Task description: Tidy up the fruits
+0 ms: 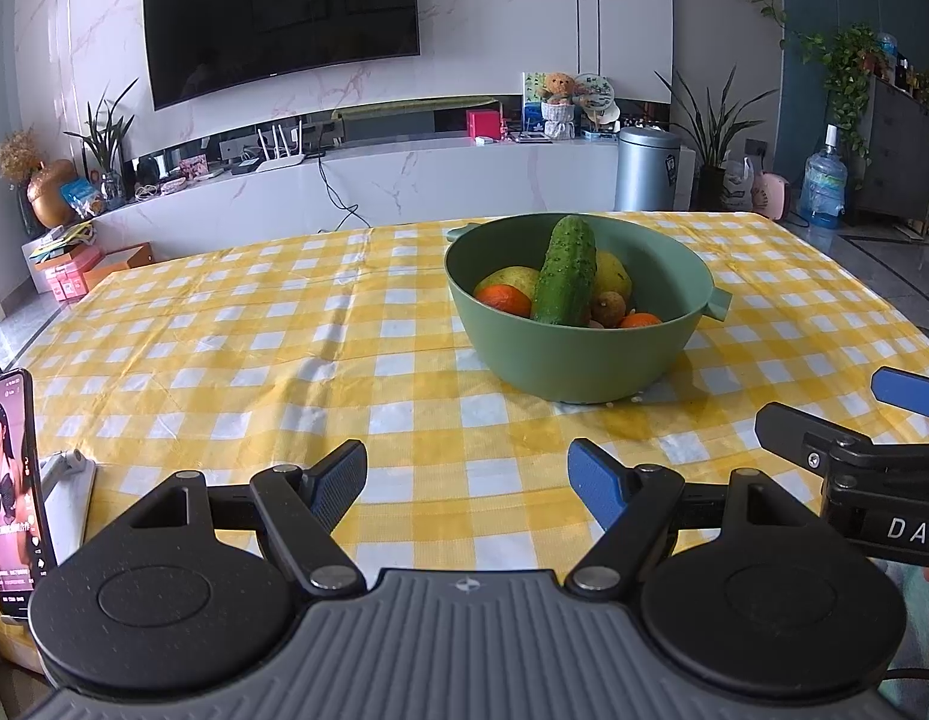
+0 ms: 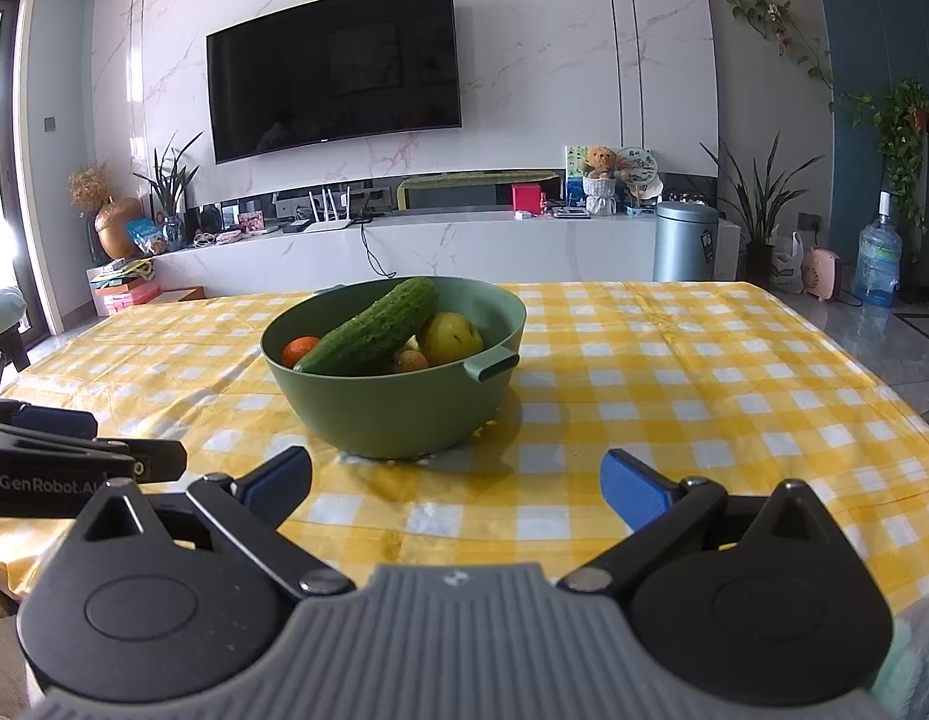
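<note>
A green bowl (image 1: 575,354) (image 2: 392,408) stands on the yellow checked tablecloth. In it a cucumber (image 1: 565,270) (image 2: 371,327) leans across yellow fruits (image 1: 611,273) (image 2: 451,336), oranges (image 1: 503,299) (image 2: 299,349) and a small brown fruit (image 1: 607,307). My left gripper (image 1: 467,480) is open and empty, low over the table's near edge, short of the bowl. My right gripper (image 2: 455,483) is also open and empty, just in front of the bowl. Each gripper shows at the edge of the other's view.
A phone (image 1: 11,492) with a lit screen stands propped at the table's near left corner beside a white object (image 1: 68,489). The tablecloth (image 1: 254,360) spreads wide around the bowl. Beyond the table are a TV wall, a white cabinet and a metal bin (image 1: 647,168).
</note>
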